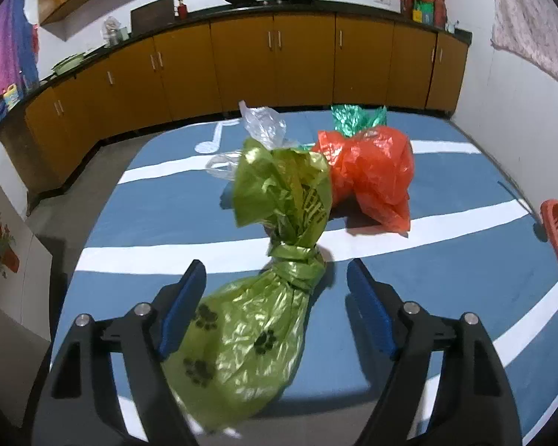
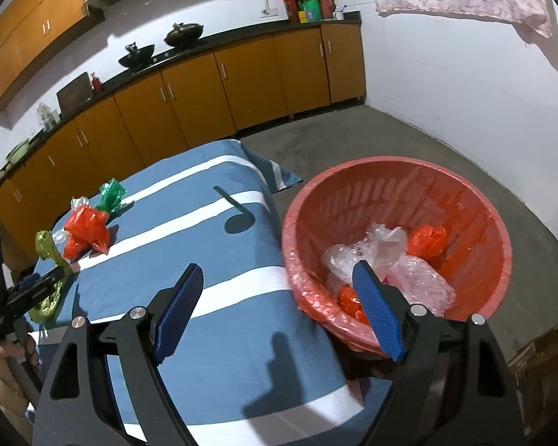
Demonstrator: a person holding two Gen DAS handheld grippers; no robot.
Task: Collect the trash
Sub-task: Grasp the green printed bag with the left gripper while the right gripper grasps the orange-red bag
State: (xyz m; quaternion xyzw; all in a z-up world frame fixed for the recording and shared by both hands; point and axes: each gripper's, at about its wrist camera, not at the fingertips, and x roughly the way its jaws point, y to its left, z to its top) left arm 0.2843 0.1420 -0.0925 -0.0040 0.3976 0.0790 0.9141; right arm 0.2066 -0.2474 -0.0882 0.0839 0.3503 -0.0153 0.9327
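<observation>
A green paw-print bag (image 1: 249, 334), knotted at its neck, lies on the blue striped cloth between the fingers of my left gripper (image 1: 275, 271). The left pad touches the bag and the right pad stands clear of it, so the jaws are open. Beyond it lie an orange bag (image 1: 372, 174), a clear bag (image 1: 264, 126) and a shiny green bag (image 1: 353, 119). My right gripper (image 2: 277, 269) hangs open and empty over the table's edge beside the red basket (image 2: 390, 161). The basket holds clear plastic (image 2: 383, 249) and orange bags (image 2: 427, 239).
The cloth-covered table (image 2: 212, 245) ends at the basket, which stands on a grey concrete floor (image 2: 409, 130). Orange cabinets (image 1: 279, 63) with woks on the counter line the far wall. A white wall (image 1: 509, 119) runs along the table's right side. A hand (image 2: 7, 349) holds the left gripper.
</observation>
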